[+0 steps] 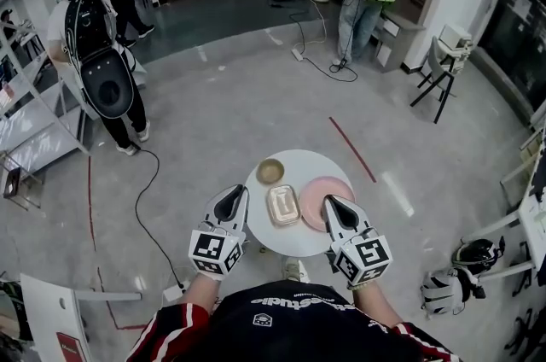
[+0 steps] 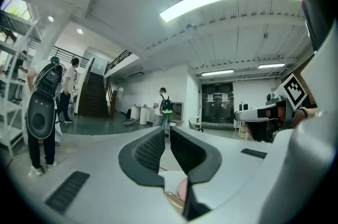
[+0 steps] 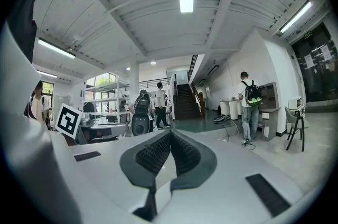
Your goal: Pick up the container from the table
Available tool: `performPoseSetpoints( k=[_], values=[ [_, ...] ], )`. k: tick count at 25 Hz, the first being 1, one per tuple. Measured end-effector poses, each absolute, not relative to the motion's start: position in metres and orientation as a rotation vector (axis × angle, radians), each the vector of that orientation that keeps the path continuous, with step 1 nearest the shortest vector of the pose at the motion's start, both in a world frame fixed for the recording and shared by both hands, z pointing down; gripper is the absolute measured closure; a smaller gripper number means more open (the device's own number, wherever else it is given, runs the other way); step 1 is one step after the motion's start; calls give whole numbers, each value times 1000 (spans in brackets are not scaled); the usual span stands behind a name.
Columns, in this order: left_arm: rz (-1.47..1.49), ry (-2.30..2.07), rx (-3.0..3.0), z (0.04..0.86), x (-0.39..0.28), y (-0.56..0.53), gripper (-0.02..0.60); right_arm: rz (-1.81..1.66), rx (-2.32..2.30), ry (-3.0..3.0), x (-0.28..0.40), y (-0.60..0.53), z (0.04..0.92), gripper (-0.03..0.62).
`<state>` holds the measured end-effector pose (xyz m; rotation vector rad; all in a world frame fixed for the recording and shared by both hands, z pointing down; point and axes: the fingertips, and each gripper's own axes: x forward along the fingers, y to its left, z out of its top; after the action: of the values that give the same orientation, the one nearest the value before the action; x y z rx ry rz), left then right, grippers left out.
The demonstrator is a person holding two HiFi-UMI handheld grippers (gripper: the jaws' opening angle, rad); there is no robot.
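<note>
On the round white worktop (image 1: 294,245) the container (image 1: 284,204), a pale, round-cornered rectangular box, lies with its long axis pointing away from the person, a tan bowl (image 1: 270,171) just beyond it and a pink plate (image 1: 328,188) beside its right. Left tongs (image 1: 238,191) and right tongs (image 1: 329,201) hover level either side of it, each pressed together and empty. White print on the black shirt (image 1: 290,322) is too small to read.

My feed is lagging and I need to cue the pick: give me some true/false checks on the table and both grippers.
The container lies on the round table, ungripped. True.
The left gripper holds the container. False: it is shut on nothing.
The pink plate lies at the container's right in the head view. True.
The right gripper has its jaws wide apart. False: they are together, empty.
</note>
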<state>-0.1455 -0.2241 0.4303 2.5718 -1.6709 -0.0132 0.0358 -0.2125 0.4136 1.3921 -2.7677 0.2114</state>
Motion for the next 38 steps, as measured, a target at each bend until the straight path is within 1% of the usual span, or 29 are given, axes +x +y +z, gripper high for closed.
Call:
performPoseSetpoints(
  k=[6,7,8,19,28,38],
  values=[
    [-12,-1650,2581,432,-140,-229,546,218,1400,-2764,39,-216,415,579],
    [-13,-1641,2582,432,-138,-231,532,218,1401,-2763,40,-217,415,579],
    [-14,-1634,2583,432,-137,-232,504,220,1402,-2761,41,-218,415,579],
    [-10,-1593,2599,436,-144,-236,416,218,1411,-2748,31,-218,416,579],
    [7,-1573,2597,442,-141,-240,394,223,1408,-2744,28,-220,419,579],
    [7,-1546,2549,458,-140,-251,394,242,1406,-2740,31,-227,425,579]
  ],
)
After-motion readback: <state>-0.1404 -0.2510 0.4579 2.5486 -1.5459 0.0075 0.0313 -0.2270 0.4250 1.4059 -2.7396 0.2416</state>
